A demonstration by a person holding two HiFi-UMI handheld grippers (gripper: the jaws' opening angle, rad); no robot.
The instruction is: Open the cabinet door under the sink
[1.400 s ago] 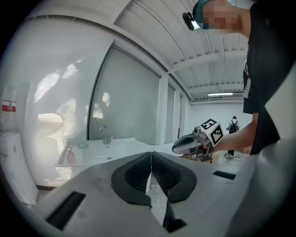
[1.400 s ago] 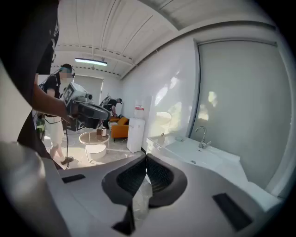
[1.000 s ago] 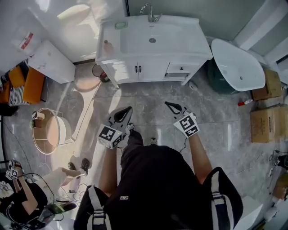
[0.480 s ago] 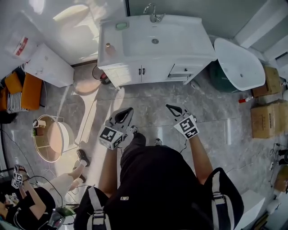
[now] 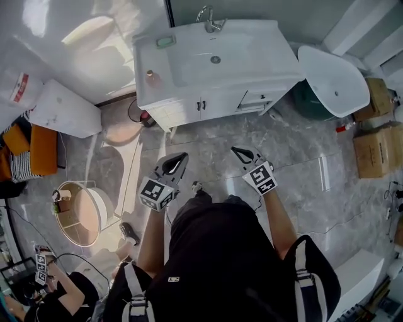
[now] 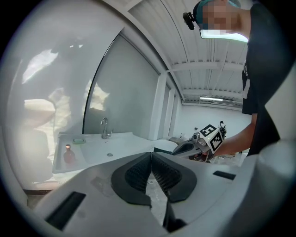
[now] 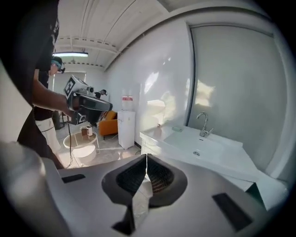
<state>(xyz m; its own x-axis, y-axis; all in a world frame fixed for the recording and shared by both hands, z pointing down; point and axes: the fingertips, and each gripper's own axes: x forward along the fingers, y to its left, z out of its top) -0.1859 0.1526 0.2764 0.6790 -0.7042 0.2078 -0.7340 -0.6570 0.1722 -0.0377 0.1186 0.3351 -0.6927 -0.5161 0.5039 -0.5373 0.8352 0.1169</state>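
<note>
The white sink cabinet (image 5: 214,63) stands against the far wall. Its two doors (image 5: 189,108) are closed, with a pair of small black handles (image 5: 200,105) at the middle seam. My left gripper (image 5: 181,156) is held over the floor, well short of the cabinet, jaws shut and empty. To its right my right gripper (image 5: 235,150) is also shut and empty. In the left gripper view the left gripper (image 6: 151,154) points past the basin (image 6: 104,147), and the right gripper (image 6: 196,144) shows beside it. The right gripper view shows the right gripper (image 7: 146,156) before the basin (image 7: 203,147).
A faucet (image 5: 211,17), soap dish (image 5: 165,42) and small bottle (image 5: 150,75) are on the counter. A white oval fixture (image 5: 330,78) and cardboard boxes (image 5: 374,148) stand at the right. At the left are a round side table (image 5: 79,214), a white unit (image 5: 63,110) and an orange chair (image 5: 41,148). Another person (image 5: 60,295) sits at the lower left.
Both grippers keep nearly the same pose, shut. The cabinet has shifted slightly in the head view. The seated person's legs at lower left have drawn back.
</note>
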